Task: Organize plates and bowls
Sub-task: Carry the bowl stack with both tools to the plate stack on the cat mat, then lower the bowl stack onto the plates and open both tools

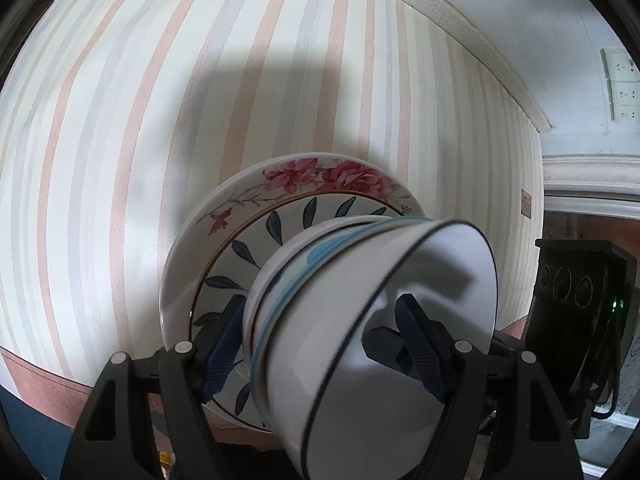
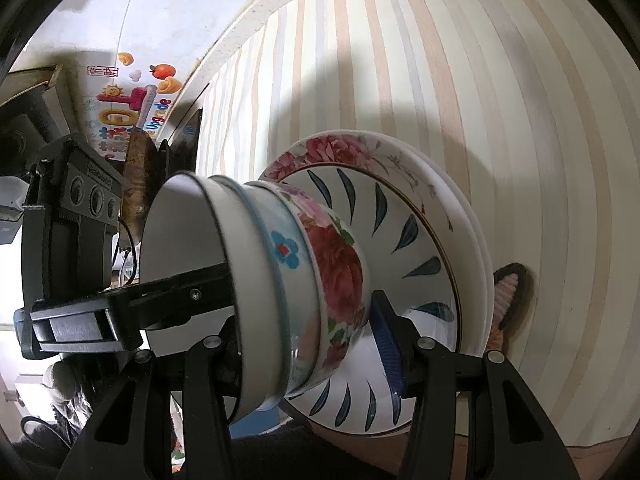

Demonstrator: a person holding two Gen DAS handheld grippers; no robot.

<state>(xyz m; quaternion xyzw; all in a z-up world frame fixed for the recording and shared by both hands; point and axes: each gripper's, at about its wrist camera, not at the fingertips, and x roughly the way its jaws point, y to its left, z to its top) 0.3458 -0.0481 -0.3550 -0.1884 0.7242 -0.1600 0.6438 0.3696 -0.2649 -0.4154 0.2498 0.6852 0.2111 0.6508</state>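
Striped cloth (image 1: 200, 120) in cream, pink and grey fills the background of the left wrist view, with a white wall and 3 wall sockets (image 1: 622, 88) at the upper right. On the cloth sits a stack of plates: a rose-rimmed plate (image 1: 320, 178) at the bottom and a plate with dark blue leaves (image 1: 256, 248) on top of it. A nest of bowls stands on the leaf plate, the uppermost being a white bowl with a thin dark rim line (image 1: 400, 320). The left gripper (image 1: 320, 356) straddles the bowls, one blue-padded finger outside the nest at the left, the other inside the white bowl; its jaws are held apart around the bowl walls, and whether the pads press on them I cannot tell. From the right wrist view the same striped cloth (image 2: 480, 80) lies behind the stack, and colourful stickers (image 2: 132, 96) mark the wall at the upper left. The nest shows 3 bowls here: the white bowl (image 2: 180, 232), a bowl with a blue flower (image 2: 280, 264), and a red-rose bowl (image 2: 340, 280) seated on the leaf plate (image 2: 416, 248). The right gripper (image 2: 312, 364) brackets the nest, its blue pad beside the rose bowl; its other finger is hidden, so I cannot tell its grip. The left gripper (image 2: 120, 312) reaches in from the left.
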